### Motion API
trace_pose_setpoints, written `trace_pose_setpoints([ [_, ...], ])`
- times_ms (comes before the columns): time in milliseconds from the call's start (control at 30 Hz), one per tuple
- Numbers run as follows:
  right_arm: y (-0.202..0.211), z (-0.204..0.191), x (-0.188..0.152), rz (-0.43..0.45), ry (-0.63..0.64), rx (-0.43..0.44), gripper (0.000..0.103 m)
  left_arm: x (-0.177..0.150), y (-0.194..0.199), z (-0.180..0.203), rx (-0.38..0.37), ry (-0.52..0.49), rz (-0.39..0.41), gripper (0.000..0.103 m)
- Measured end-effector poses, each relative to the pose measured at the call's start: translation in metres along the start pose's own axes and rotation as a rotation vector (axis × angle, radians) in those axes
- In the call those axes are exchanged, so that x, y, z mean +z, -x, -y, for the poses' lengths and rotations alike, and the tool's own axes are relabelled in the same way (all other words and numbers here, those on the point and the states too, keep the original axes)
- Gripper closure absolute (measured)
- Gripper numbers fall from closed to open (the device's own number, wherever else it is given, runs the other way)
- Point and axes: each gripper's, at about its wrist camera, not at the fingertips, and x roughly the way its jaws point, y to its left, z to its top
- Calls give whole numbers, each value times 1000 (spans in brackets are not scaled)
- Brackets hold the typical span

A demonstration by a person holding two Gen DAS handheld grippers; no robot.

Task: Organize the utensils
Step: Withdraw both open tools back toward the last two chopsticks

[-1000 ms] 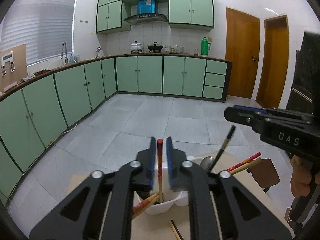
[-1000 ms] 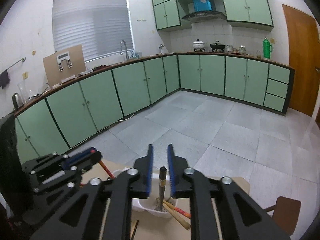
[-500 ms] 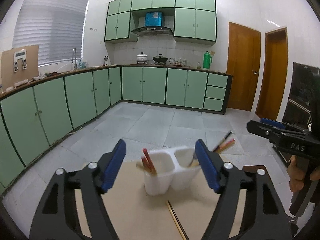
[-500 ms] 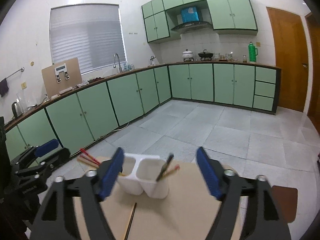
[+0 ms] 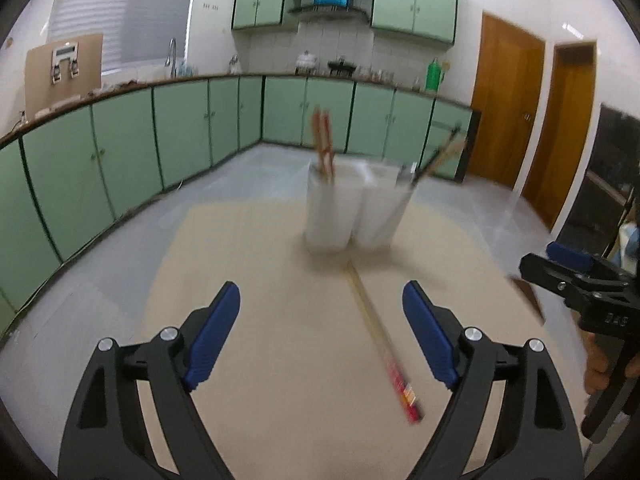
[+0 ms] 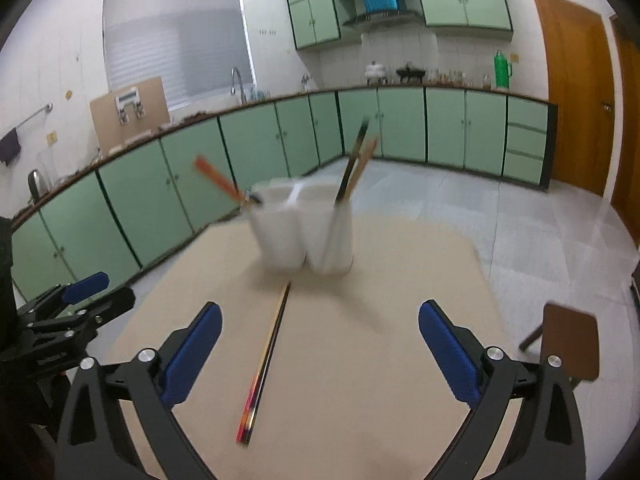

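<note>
Both claws, left (image 5: pixel 320 336) and right (image 6: pixel 320 352), have just spread apart, now empty, and have drawn back. One chopstick pair (image 5: pixel 380 336) remains on the counter (image 5: pixel 248 280); holder (image 5: pixel 352 208) at 12 o'clock keeps the released utensils.

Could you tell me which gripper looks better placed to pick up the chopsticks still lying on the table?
Probably the left gripper: its jaws are open and empty, and the chopsticks lie between its fingers. The right gripper is open too, but the chopsticks sit near its left finger, off centre.
</note>
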Motion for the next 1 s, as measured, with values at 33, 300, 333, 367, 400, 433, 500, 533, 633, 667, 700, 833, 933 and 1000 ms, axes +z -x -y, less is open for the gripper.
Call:
trace_pose_setpoints([
  [33,-3,-3,-9,-16,0,-2,6,-8,-2,-1,9,-7,-16,22],
  [300,-24,-23,-73,-132,6,-14,13,-65,-15,-10,53,-36,-150,22],
  [333,-26,-26,-78,-146,10,-13,15,-69,-16,-9,56,-40,-159,22],
  [367,-29,-31,-85,-160,19,-14,16,-73,-15,-8,61,-45,-165,22],
  [400,-30,-34,-88,-169,25,-18,20,-76,-16,-8,66,-53,-173,22],
  [433,-33,-37,-92,-185,30,-18,26,-80,-16,-8,69,-56,-179,22],
  [500,-38,-40,-97,-214,31,-11,32,-82,-17,-8,68,-53,-188,22],
  [533,-40,-42,-99,-226,31,-7,36,-84,-17,-9,68,-50,-192,22],
  [633,-47,-49,-106,-255,43,-5,43,-84,-15,-10,71,-44,-200,22],
  [667,-50,-52,-108,-268,49,-8,44,-84,-15,-11,70,-44,-200,22],
  [700,-52,-53,-109,-277,51,-9,47,-84,-15,-11,69,-44,-200,22],
  [833,-56,-56,-109,-286,62,-20,50,-83,-15,-9,67,-42,-199,22],
  [933,-57,-54,-108,-289,69,-43,54,-84,-15,-8,63,-40,-203,22],
  [1000,-54,-51,-108,-292,69,-70,55,-85,-15,-8,60,-39,-204,22],
])
